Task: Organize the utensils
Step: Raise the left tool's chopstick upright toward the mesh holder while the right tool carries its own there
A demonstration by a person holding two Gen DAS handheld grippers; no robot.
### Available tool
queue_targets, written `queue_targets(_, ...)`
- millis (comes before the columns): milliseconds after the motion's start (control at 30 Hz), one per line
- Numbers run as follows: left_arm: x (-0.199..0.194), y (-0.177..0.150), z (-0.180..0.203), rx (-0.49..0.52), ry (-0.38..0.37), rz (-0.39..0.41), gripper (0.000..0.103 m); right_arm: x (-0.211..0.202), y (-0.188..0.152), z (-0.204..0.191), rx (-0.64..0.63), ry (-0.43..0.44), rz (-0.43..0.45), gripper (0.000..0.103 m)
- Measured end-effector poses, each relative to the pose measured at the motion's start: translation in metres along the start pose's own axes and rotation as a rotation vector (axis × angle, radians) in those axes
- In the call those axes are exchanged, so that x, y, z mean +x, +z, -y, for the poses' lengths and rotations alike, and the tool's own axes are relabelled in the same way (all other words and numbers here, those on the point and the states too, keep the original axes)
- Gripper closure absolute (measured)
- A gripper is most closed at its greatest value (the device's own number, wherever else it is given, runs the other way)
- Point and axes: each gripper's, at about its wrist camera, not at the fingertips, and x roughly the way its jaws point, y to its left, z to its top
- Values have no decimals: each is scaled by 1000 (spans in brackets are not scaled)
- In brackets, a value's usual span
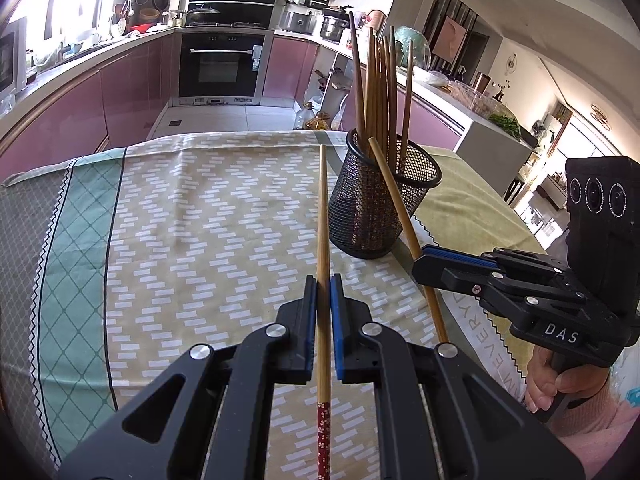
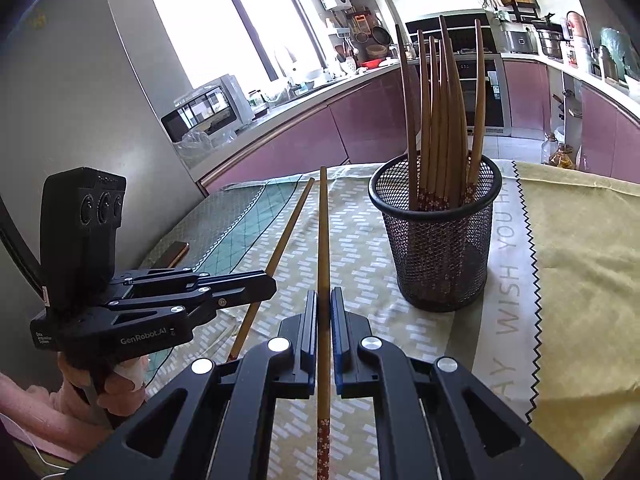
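A black mesh cup point(image 1: 380, 208) point(image 2: 440, 248) stands upright on the patterned tablecloth point(image 1: 200, 220) and holds several wooden chopsticks. My left gripper point(image 1: 324, 280) point(image 2: 270, 286) is shut on one chopstick point(image 1: 322, 208) point(image 2: 289, 224), whose thin end points away over the cloth, left of the cup. My right gripper point(image 2: 324, 292) point(image 1: 420, 258) is shut on a second chopstick point(image 2: 323, 232) point(image 1: 391, 188). In the left wrist view its thin end leans across the front of the cup. Both held sticks have a red flowered end behind the jaws.
A yellow-green cloth point(image 2: 580, 260) with printed letters covers the table's right part. A flat dark object point(image 2: 174, 252) lies near the table's left edge. Beyond the far edge are pink kitchen cabinets point(image 1: 132, 92) and an oven point(image 1: 220, 64). A hand point(image 1: 552, 380) grips the right handle.
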Motion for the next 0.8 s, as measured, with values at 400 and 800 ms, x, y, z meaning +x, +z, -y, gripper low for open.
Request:
queue_targets(400,-6,8,5,8,-3,28,95,-10,5,3,2,3,31,97)
queue_targets(800,-8,12,11,21,-11,46,95,-21,10,7,8,18,59,97)
